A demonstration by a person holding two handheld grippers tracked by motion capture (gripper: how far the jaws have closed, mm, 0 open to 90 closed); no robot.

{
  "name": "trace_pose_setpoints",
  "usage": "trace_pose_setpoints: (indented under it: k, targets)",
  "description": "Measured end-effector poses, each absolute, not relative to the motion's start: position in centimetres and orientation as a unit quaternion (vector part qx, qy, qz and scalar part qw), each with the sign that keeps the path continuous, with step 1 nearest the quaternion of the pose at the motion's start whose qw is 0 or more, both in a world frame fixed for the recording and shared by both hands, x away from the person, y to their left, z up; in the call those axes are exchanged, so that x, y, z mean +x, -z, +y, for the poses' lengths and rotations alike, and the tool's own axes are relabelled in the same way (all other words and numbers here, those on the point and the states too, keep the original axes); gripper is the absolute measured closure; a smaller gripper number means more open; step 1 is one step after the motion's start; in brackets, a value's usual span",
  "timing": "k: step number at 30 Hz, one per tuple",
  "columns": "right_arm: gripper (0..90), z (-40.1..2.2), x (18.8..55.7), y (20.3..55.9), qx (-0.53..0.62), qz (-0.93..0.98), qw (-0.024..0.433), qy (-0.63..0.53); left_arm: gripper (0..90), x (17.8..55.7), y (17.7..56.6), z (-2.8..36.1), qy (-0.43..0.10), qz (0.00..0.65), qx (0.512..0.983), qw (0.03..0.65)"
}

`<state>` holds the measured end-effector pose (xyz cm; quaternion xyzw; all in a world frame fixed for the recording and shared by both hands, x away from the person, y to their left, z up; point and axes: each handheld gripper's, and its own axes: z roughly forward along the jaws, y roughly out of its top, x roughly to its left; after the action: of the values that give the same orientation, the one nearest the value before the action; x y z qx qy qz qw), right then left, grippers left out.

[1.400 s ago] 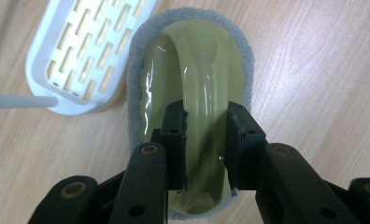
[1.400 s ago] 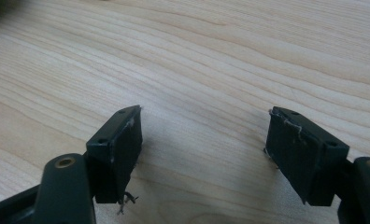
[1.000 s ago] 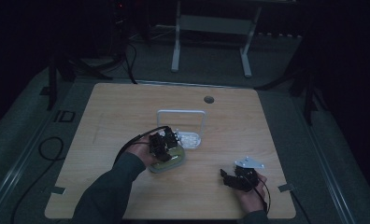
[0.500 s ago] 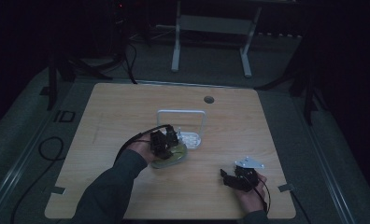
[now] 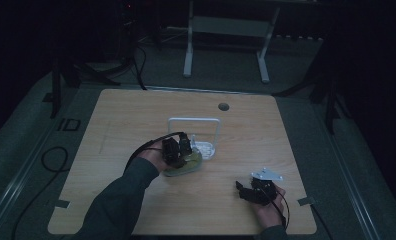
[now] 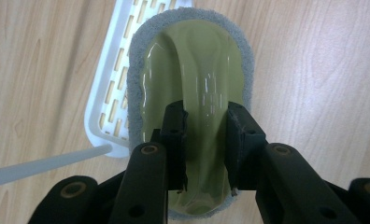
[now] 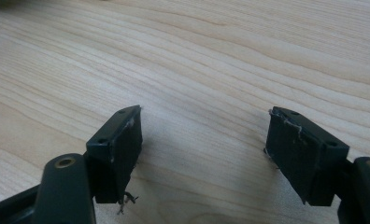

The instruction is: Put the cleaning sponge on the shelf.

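Near the middle of the pale wooden tabletop (image 5: 136, 120), one oval scrubbing pad with a glossy olive-green plastic grip and a grey fibre rim (image 6: 192, 84) sits clamped in the left tool (image 6: 205, 140), whose two black jaws pinch the raised green ridge from either side. Just beside the pad, partly under its far edge, lies one white slotted plastic tray (image 6: 109, 88) with a thin white wire handle (image 5: 194, 121) standing up as a frame. One pad, one tray, two tools, that's the count. In the high view the left tool (image 5: 178, 149) sits over the pad (image 5: 186, 165), the sleeve coming in from the bottom edge. Over on the right, the right tool (image 7: 204, 154) rests low over bare wood, jaws spread wide with nothing between them; the high view shows it (image 5: 246, 191) near the front right corner, well apart from the pad. There is open wood along the left side, the far edge and between the two tools, and one small round hole (image 5: 223, 106) near the far edge.
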<state>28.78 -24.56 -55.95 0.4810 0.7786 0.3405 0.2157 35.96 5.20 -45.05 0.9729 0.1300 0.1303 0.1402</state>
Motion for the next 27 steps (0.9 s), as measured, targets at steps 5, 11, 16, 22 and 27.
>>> trace_pose_setpoints:
  k: [5, 11, 16, 22, 27]
  targets:
    - [26.5, -24.56, 28.77, 55.95, 0.481, 0.779, 0.215, -0.34, 71.7, 36.34, 44.99, 5.23, -0.13, 0.121, 0.974, 0.137]
    - [26.5, -24.55, 28.76, 55.94, 0.482, 0.779, 0.215, -0.34, 71.7, 36.44, 44.72, 4.9, -0.131, 0.115, 0.976, 0.134]
    - [26.5, -24.55, 28.76, 55.94, 0.482, 0.778, 0.215, -0.34, 71.7, 36.62, 44.5, 4.68, -0.134, 0.111, 0.976, 0.133]
    - [26.5, -24.55, 28.76, 55.94, 0.482, 0.778, 0.215, -0.34, 71.7, 36.7, 44.53, 4.64, -0.137, 0.099, 0.977, 0.133]
    - [26.5, -24.55, 28.76, 55.94, 0.482, 0.778, 0.215, -0.34, 71.7, 36.91, 44.76, 4.63, -0.14, 0.091, 0.976, 0.137]
